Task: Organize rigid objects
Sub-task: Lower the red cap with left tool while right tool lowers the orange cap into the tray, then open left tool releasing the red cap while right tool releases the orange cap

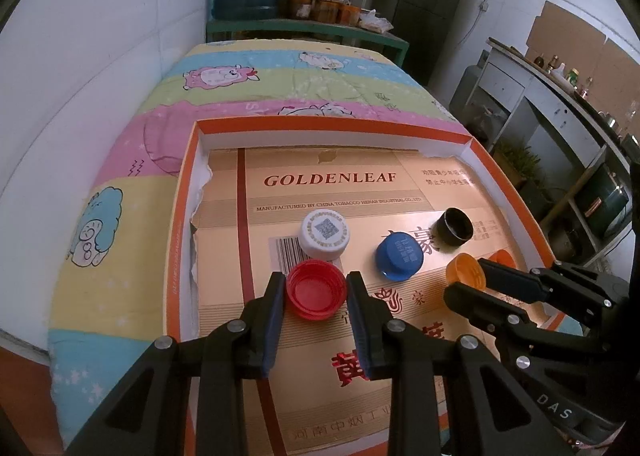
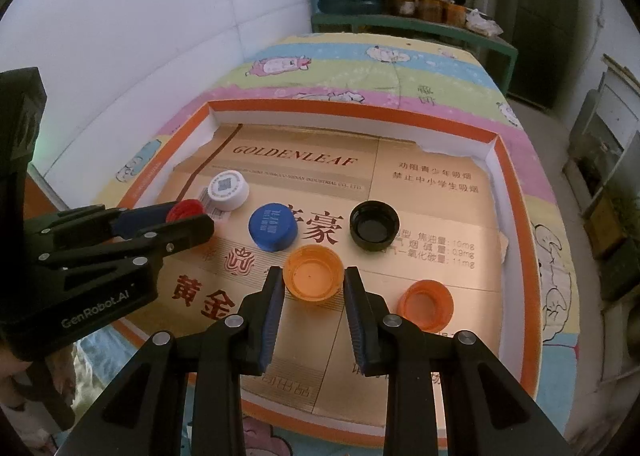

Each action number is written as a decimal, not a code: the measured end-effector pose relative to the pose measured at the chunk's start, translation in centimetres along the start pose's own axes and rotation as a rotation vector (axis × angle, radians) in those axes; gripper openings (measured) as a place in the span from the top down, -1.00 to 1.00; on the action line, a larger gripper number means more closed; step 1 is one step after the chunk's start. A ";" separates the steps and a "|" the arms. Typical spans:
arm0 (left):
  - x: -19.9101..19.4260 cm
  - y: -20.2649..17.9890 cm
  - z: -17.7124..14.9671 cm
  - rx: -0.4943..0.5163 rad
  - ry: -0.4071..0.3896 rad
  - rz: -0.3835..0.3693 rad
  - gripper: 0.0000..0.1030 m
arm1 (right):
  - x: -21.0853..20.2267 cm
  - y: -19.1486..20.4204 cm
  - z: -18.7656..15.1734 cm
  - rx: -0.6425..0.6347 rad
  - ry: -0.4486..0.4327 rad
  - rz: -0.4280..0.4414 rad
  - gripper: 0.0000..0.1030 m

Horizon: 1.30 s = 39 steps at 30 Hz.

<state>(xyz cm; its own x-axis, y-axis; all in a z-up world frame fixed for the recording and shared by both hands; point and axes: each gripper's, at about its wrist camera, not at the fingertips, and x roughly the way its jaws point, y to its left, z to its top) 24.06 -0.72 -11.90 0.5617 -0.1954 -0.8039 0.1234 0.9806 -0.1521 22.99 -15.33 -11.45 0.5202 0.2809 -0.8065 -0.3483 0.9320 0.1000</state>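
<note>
The left gripper (image 1: 316, 288) clamps a red bottle cap (image 1: 316, 294), open side up, on the gold cardboard lining the orange-rimmed tray (image 1: 180, 215). The right gripper (image 2: 314, 282) grips a light-orange cap (image 2: 313, 278) beside the blue cap (image 2: 273, 227), black cap (image 2: 374, 224) and white cap (image 2: 228, 189).

Right gripper (image 2: 314, 282) clamped on a light orange cap (image 2: 313, 272) lying hollow side up, darker orange cap (image 2: 426, 304) to its right, black cap (image 2: 374, 223) and blue cap (image 2: 273, 225) beyond it, white cap (image 2: 228, 189) farther left — left gripper (image 2: 196, 215) gripping a red cap (image 2: 185, 211), all inside an orange-rimmed tray (image 2: 532, 256).
</note>
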 end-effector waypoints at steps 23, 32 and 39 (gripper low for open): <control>0.7 -0.2 -0.1 0.014 0.006 0.001 0.39 | 0.8 0.0 -0.3 -0.008 0.015 -0.002 0.40; 0.6 -0.5 -0.1 0.028 -0.002 -0.007 0.23 | 0.8 0.1 -0.3 -0.009 0.015 -0.001 0.39; 0.3 -0.8 -0.2 0.032 -0.007 -0.023 0.06 | 0.7 0.0 -0.3 -0.005 0.013 -0.004 0.36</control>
<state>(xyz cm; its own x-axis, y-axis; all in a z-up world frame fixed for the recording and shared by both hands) 23.96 -1.56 -12.10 0.5638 -0.2182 -0.7966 0.1627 0.9749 -0.1519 23.08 -15.18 -12.14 0.5114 0.2736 -0.8146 -0.3498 0.9321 0.0935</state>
